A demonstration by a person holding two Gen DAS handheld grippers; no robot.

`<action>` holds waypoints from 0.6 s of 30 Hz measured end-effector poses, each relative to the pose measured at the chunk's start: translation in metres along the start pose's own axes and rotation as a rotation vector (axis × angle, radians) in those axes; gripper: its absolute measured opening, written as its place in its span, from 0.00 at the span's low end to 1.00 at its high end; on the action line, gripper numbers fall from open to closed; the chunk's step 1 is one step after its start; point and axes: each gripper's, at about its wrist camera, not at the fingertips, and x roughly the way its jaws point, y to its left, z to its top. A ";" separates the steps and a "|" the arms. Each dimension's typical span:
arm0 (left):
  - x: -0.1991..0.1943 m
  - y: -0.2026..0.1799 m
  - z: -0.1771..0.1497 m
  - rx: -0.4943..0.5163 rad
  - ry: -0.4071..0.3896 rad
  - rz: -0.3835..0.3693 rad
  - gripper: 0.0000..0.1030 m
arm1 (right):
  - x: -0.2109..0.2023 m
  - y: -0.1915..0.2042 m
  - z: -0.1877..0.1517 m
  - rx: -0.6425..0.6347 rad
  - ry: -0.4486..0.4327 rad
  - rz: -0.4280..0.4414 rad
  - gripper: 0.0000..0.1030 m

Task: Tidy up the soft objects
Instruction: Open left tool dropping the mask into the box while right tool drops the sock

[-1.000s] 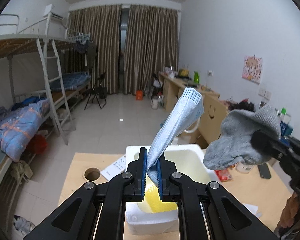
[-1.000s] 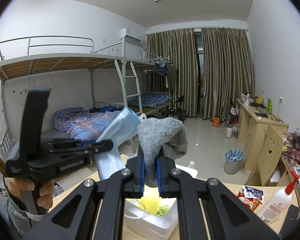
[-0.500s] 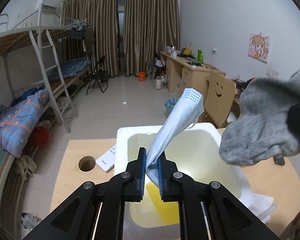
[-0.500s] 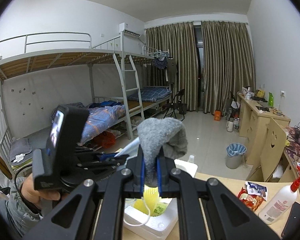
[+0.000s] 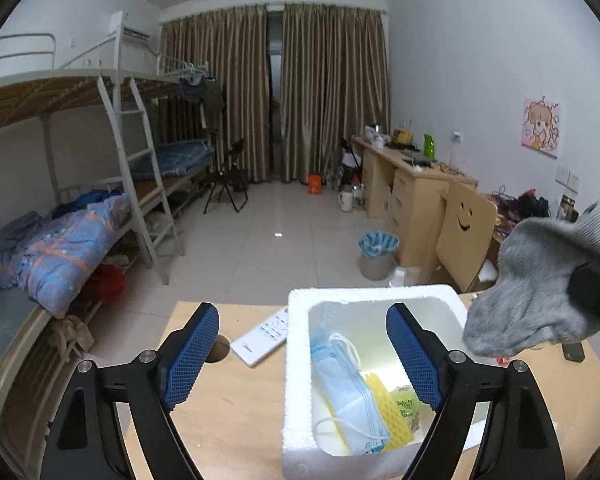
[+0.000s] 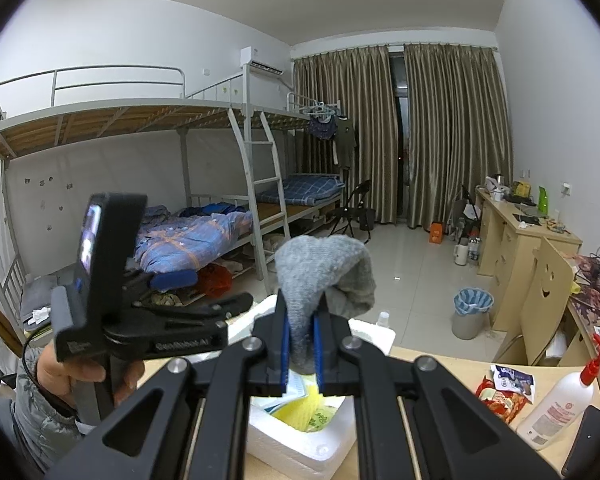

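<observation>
- Left wrist view: the left hand-held gripper (image 5: 302, 356) is spread wide, blue pads well apart, nothing between them. Its jaws have just been opening.
- Landmark for everything is the white foam box (image 5: 296, 364) sitting on the wooden worktop (image 5: 228, 408).
- Blue face mask (image 5: 348, 396) is lying loose inside the foam box, along its left wall, ear loops flopped out at both ends. No pad is touching it.
- Yellow sponge (image 5: 388, 412) is in the foam box too, tucked partly under the mask on its right side. There's also a small greenish packet (image 5: 408, 404) right of the sponge, can't read what it is.
- A white remote (image 5: 262, 338) lies on the worktop just left of the foam box, close to its far left corner.
- Grey sock (image 5: 540, 296) hangs in the air off the right side of the foam box, above rim level.
- Right wrist view: the right hand-held gripper (image 6: 301, 336) is pressed together on that grey sock, which bunches up above the pads and droops over to the right.
- From this side the foam box is straight below the right hand-held gripper, with the yellow sponge peeking out.
- A person's hand (image 6: 80, 372) grips the handle of the left hand-held gripper, left of the foam box.
- White spray bottle with a red nozzle (image 6: 560, 400) and some snack wrappers (image 6: 504, 388) sit on the worktop well to the right of the foam box.
</observation>
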 end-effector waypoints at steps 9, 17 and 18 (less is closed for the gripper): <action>-0.020 0.008 0.007 -0.003 -0.061 0.054 0.94 | 0.004 -0.001 0.000 -0.003 0.004 0.006 0.12; -0.024 0.016 0.009 -0.024 -0.072 0.078 0.99 | 0.016 0.000 -0.004 -0.004 0.029 0.009 0.12; -0.024 0.016 0.009 -0.024 -0.070 0.079 0.99 | 0.018 -0.001 -0.005 -0.004 0.034 0.009 0.12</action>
